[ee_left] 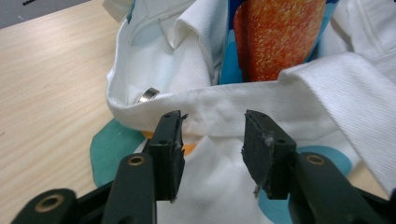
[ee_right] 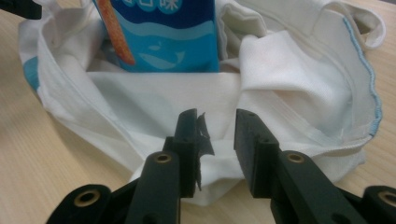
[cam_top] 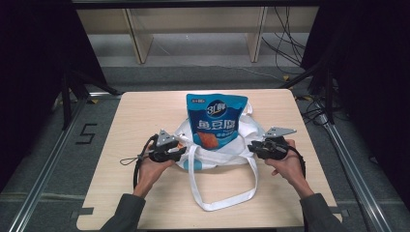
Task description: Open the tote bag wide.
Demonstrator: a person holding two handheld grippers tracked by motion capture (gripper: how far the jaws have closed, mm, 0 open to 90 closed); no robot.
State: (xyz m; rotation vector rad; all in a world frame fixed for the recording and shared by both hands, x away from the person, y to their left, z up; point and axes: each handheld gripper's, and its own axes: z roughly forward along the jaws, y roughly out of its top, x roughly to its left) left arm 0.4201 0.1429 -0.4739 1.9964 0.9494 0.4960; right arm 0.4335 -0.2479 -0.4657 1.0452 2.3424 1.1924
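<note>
Two grippers flank white tote bag (cam_top: 220, 145) lying mid-table (cam_top: 145, 111), mouth toward person, likely to spread its rim. Blue snack pouch (cam_top: 216, 121) sits partly inside bag, top sticking out far side. Handle loop (cam_top: 222, 198) trails toward near edge. Left gripper (ee_left: 212, 140) released, jaws apart just short of bag hem. Right gripper (ee_right: 217, 140) likewise unclenched, cloth beyond pads, nothing grasped
</note>
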